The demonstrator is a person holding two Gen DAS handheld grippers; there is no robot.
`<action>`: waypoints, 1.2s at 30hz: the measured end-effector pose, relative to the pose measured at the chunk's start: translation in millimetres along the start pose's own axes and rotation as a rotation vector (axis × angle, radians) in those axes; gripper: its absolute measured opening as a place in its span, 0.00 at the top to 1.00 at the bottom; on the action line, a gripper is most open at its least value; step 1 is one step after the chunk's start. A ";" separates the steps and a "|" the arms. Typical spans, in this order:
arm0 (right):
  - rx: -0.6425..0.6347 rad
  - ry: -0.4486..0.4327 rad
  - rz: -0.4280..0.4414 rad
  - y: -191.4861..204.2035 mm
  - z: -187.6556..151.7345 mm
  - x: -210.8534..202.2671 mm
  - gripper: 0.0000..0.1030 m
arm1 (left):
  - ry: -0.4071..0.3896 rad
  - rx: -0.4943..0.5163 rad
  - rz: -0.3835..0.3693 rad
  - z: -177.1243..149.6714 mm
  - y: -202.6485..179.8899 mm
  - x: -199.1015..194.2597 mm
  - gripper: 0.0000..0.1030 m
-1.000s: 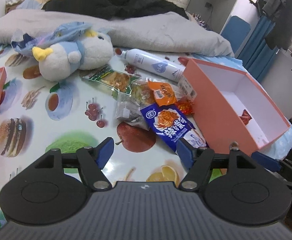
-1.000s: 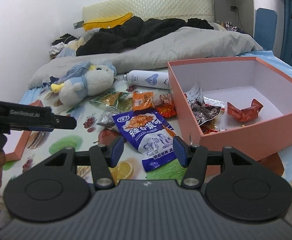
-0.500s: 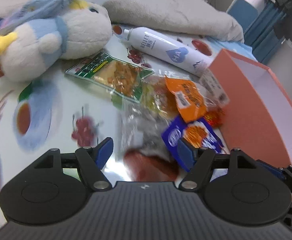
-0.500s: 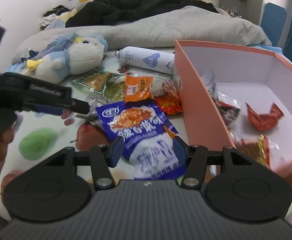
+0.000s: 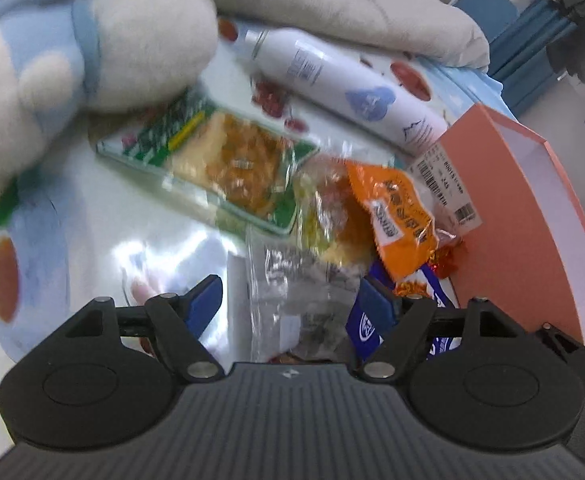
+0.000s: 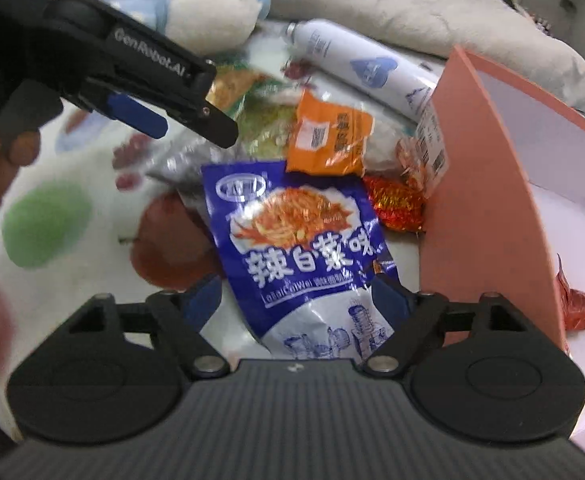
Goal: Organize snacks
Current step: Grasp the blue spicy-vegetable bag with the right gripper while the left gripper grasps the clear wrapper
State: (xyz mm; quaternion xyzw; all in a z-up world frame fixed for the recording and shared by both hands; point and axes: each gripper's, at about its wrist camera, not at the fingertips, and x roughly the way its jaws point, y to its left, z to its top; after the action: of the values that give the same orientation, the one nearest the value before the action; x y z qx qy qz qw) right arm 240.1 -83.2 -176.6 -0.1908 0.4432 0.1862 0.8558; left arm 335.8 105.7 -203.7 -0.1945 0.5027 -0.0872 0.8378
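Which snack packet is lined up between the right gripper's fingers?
The blue packet with white characters and a noodle picture; it lies between the open right gripper fingers. The orange packet and red foil one lie farther out.

- Left gripper [image 5: 290, 304] low over the snack pile, jaws spread wide.
- Clear crinkly packet [image 5: 296, 280] between the blue fingertips [image 5: 204, 304].
- Orange packet [image 5: 400, 216] overlapping a blue pouch [image 5: 366, 326], just beside the pink box [image 5: 508, 216].
- Green-edged packet [image 5: 220, 160] near the plush toy [image 5: 92, 52].
- White spray bottle [image 5: 344, 88] lying beyond.
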 end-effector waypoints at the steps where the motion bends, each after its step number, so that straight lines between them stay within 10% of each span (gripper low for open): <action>1: -0.008 -0.002 -0.003 -0.8 -1.4 1.8 0.19 | 0.001 -0.008 -0.007 -2.3 1.4 3.0 0.24; 8: -0.011 -0.022 0.032 -4.4 -13.0 7.8 0.21 | -0.024 -0.071 -0.099 -11.0 6.5 10.6 0.24; 15: -0.058 -0.067 -0.018 -1.5 -20.0 -0.6 0.52 | -0.070 -0.063 -0.110 -16.9 4.1 13.7 0.33; 21: -0.107 -0.126 -0.036 8.5 -32.9 -11.8 0.71 | -0.098 -0.083 -0.096 -29.4 4.7 13.0 0.63; 36: 0.006 -0.164 -0.005 14.4 -56.4 -43.8 0.74 | -0.174 -0.112 0.014 -84.7 -3.4 -37.1 0.79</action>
State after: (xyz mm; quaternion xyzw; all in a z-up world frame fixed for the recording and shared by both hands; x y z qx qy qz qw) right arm 170.7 -105.2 -172.8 -0.1735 0.3719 0.1979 0.8902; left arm 244.0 95.1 -207.8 -0.2444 0.4335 -0.0361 0.8666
